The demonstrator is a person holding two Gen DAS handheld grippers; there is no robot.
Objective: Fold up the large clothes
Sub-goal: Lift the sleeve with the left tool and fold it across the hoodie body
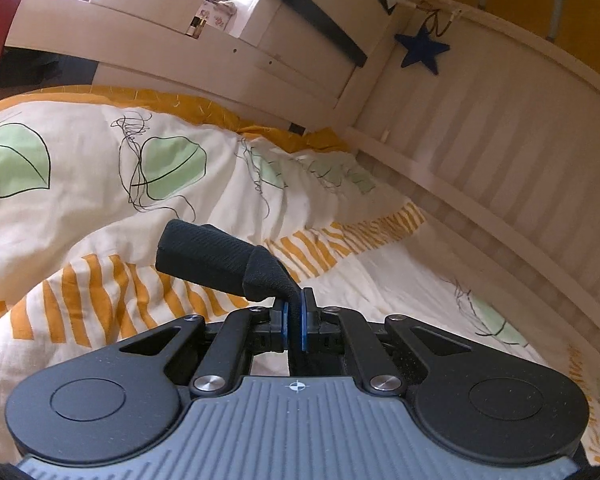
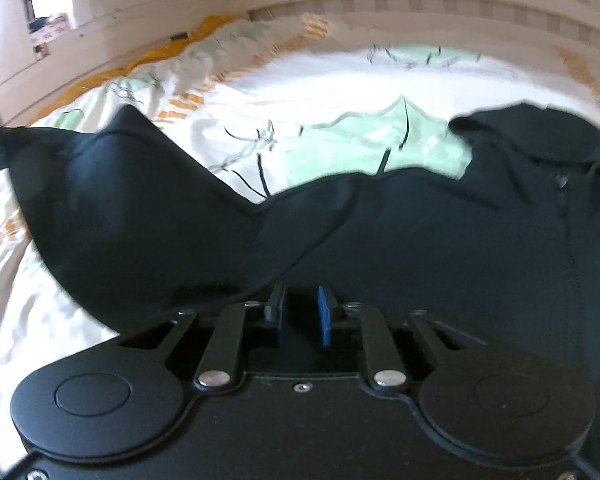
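Left wrist view shows the left claw (image 1: pixel 296 316) pinching a black sleeve (image 1: pixel 220 260) — right claw (image 2: pixel 302 316) ajar over the garment's body (image 2: pixel 420 240).

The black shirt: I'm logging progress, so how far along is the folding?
Early. Done: nothing looks folded; the black shirt lies spread and rumpled on the duvet. In hand: the left gripper is shut on a sleeve end, raised off the bed; the right gripper sits at the shirt's near edge, grip unclear. Left: every fold.
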